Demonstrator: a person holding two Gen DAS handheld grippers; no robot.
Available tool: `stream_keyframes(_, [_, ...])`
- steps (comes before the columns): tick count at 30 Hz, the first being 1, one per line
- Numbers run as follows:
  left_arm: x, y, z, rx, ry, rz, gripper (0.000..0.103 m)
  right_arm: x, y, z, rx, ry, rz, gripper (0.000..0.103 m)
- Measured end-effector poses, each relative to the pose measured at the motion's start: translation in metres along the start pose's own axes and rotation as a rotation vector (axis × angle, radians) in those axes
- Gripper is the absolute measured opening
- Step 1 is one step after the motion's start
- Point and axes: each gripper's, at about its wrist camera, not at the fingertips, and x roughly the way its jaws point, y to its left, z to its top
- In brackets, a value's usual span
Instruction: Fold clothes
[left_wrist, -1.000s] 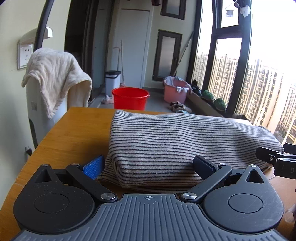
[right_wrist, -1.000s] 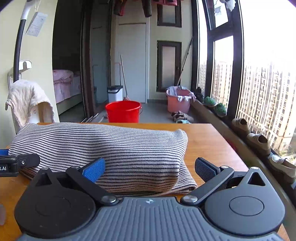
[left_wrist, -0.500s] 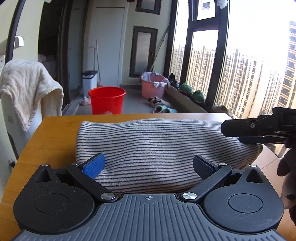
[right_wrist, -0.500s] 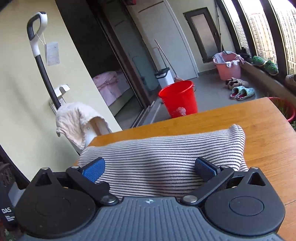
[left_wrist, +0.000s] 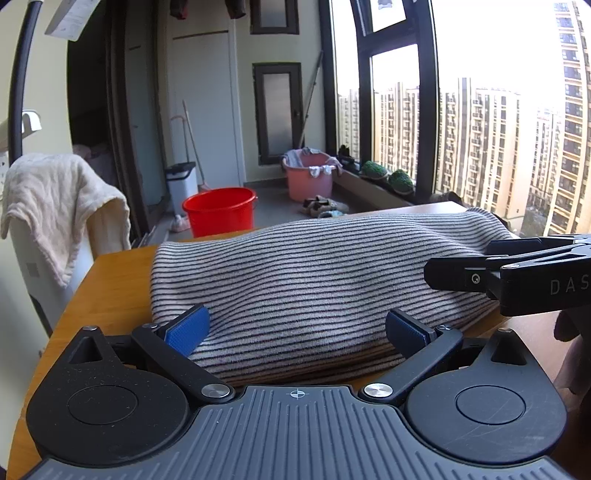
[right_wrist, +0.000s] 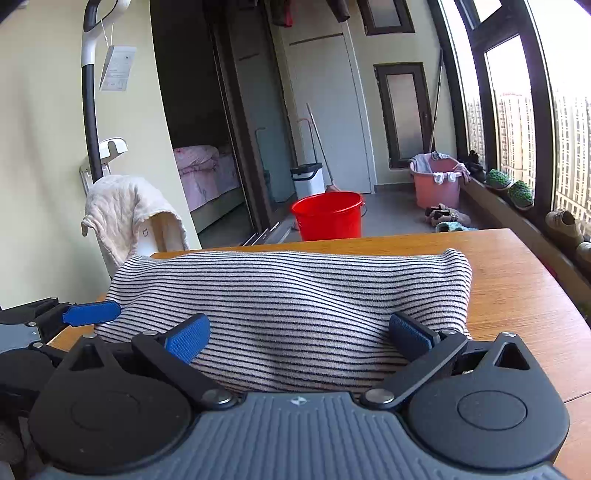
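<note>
A folded grey garment with thin dark stripes (left_wrist: 314, 273) lies as a thick bundle on the wooden table (left_wrist: 110, 280); it also shows in the right wrist view (right_wrist: 295, 295). My left gripper (left_wrist: 297, 330) is open, its blue pads on either side of the bundle's near edge. My right gripper (right_wrist: 299, 338) is open too, just above the bundle's near edge. The right gripper also shows at the right of the left wrist view (left_wrist: 517, 273). The left gripper's blue finger shows in the right wrist view (right_wrist: 90, 314).
A red bucket (right_wrist: 327, 216), a pink laundry tub (right_wrist: 437, 184) and a white bin (right_wrist: 308, 181) stand on the floor beyond the table. A cream towel (left_wrist: 55, 199) hangs over a white appliance at the left. Windows run along the right.
Both grippers have shifted their view: the left now looks more to the right, the right has levelled and moved right. The bundle lies in the same place. Both grippers stay open.
</note>
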Motion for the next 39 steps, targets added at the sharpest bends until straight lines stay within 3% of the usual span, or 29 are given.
stream_keyframes(5, [-0.016, 0.0, -0.009, -0.055, 0.008, 0.063, 0.103, -0.032, 0.006, -0.014, 0.004, -0.023, -0.12, 0.103])
stream_keyframes(12, [-0.032, 0.006, -0.023, -0.132, 0.115, 0.113, 0.103, -0.041, 0.008, -0.029, 0.071, 0.176, -0.203, 0.103])
stream_keyframes(14, [-0.029, 0.008, -0.026, -0.158, 0.185, 0.113, 0.103, -0.04, 0.008, -0.034, 0.089, 0.237, -0.212, 0.103])
stream_keyframes(17, [-0.03, 0.006, -0.03, -0.156, 0.239, 0.137, 0.103, -0.04, 0.012, -0.038, 0.087, 0.263, -0.226, 0.103])
stream_keyframes(26, [-0.032, 0.008, -0.033, -0.159, 0.235, 0.144, 0.103, -0.032, 0.026, -0.041, -0.019, 0.312, -0.261, 0.103])
stream_keyframes(39, [-0.032, 0.007, -0.033, -0.153, 0.232, 0.141, 0.103, -0.034, 0.022, -0.04, -0.016, 0.308, -0.26, 0.103])
